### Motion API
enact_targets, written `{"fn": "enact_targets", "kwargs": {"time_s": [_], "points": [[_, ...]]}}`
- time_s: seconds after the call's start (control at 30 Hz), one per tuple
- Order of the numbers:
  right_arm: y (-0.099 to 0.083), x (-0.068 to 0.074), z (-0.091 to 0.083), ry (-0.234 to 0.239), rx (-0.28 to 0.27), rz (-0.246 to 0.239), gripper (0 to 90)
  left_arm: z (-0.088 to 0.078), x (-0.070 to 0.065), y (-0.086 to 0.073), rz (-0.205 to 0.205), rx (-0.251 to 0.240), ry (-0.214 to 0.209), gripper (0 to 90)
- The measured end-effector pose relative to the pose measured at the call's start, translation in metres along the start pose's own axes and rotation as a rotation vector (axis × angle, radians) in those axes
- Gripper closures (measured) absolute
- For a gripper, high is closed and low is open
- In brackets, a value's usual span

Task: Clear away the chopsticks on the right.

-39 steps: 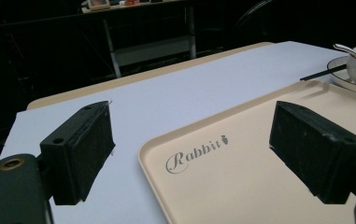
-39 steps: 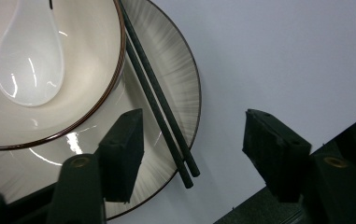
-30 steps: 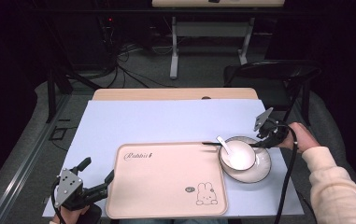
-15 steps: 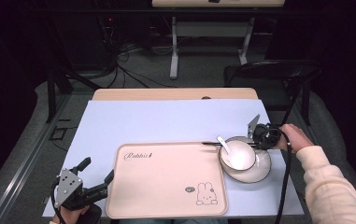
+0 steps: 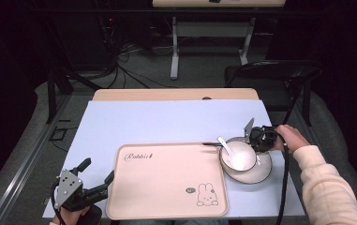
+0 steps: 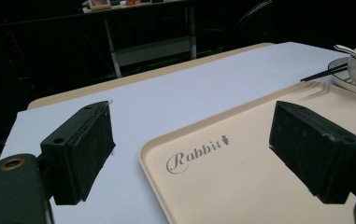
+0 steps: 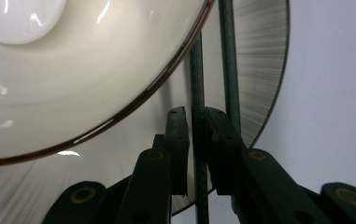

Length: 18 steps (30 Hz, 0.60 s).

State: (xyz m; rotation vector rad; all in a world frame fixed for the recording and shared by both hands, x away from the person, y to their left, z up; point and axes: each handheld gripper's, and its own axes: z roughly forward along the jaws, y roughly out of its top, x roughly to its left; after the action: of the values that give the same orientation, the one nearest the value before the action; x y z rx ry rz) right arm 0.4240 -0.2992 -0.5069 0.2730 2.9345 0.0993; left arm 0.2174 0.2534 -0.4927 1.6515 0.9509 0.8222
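Note:
A white bowl (image 5: 238, 157) with a white spoon (image 5: 224, 144) stands on a ribbed plate (image 5: 263, 172), right of the beige "Rabbit" tray (image 5: 167, 187). Dark chopsticks (image 5: 211, 144) lie across the plate's far rim. My right gripper (image 5: 256, 143) points down at that rim. Its jaws have just been closing, and in the right gripper view the right gripper (image 7: 195, 116) is shut on one chopstick (image 7: 196, 74). The second chopstick (image 7: 228, 56) runs just beside the pads, over the plate (image 7: 264, 70). My left gripper (image 5: 98, 169) (image 6: 192, 116) rests open at the tray's (image 6: 259, 163) near-left corner, with nothing between its jaws.
A pale blue sheet (image 5: 176, 122) covers the wooden table (image 5: 167, 94). A black chair (image 5: 270, 75) stands beyond the table's far right corner. Cables and table legs lie on the floor behind. The right gripper's cable (image 5: 286, 187) trails along the sleeve.
My right gripper has moved down and left to the plate's far rim, and its jaws have closed on a chopstick. The left gripper has kept still.

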Motion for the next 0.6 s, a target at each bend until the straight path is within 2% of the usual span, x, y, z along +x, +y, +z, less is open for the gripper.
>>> {"fn": "enact_targets", "kwargs": {"time_s": [0.13,0.27,0.3,0.4,0.43,0.47,0.5,0.6], "points": [[-0.002,-0.001,0.004,0.015,-0.017,-0.009,83.9,0.000,0.000,0.000,-0.001,0.000,0.001,13.7],[-0.005,-0.001,0.005,0.017,-0.030,0.010,84.7,0.000,0.000,0.000,-0.001,-0.001,0.001,13.7],[-0.005,-0.002,0.003,0.019,-0.026,-0.001,84.8,0.000,0.000,0.000,-0.001,0.000,0.001,13.7],[-0.005,-0.002,0.001,0.015,-0.025,0.000,84.8,0.000,0.000,0.000,-0.001,0.000,0.001,13.7],[-0.006,-0.002,-0.002,0.000,-0.050,0.000,84.9,0.000,0.000,0.000,0.001,0.000,0.001,13.7],[-0.006,-0.002,-0.002,0.000,-0.050,0.000,84.9,0.000,0.000,0.000,0.001,0.000,0.002,13.7],[-0.007,-0.002,-0.007,-0.007,-0.058,0.025,84.9,0.000,0.000,0.000,0.000,0.001,0.001,13.7],[-0.008,-0.004,-0.013,-0.024,-0.074,0.049,84.9,0.000,0.000,0.000,0.000,0.001,0.001,13.7]]}}
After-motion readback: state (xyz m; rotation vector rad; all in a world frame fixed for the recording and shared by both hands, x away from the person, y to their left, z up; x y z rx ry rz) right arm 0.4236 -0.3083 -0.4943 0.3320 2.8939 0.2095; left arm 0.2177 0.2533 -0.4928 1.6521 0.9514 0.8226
